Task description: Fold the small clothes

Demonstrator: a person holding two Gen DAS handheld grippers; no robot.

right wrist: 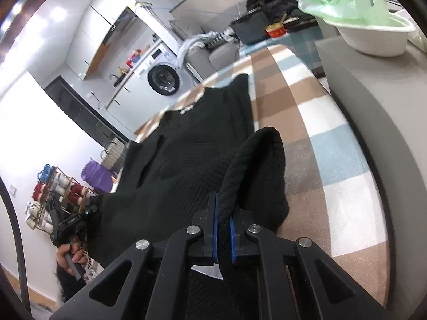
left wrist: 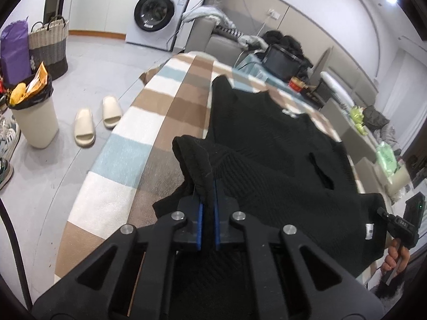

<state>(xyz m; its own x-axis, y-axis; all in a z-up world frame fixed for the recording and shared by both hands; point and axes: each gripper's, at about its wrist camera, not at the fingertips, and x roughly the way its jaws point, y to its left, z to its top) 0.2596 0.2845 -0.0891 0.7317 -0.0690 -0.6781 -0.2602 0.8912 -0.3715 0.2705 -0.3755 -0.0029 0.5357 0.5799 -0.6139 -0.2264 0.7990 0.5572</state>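
Blue pads of the left hand-held gripper [left wrist: 208, 186] are clamped on a bunched fold at one edge of the black knit vest [left wrist: 269, 144], and the right hand-held gripper [right wrist: 223, 208] is likewise pinched shut on a raised fold at the opposite edge. Between the 2 grips the vest lies spread across the bench [left wrist: 149, 122], which is covered in a brown, white and pale-blue checked cloth. Beyond the bench, 2 cream slippers [left wrist: 97, 118] sit on the floor near a bin [left wrist: 33, 117], with a washing machine [left wrist: 157, 13] further back.
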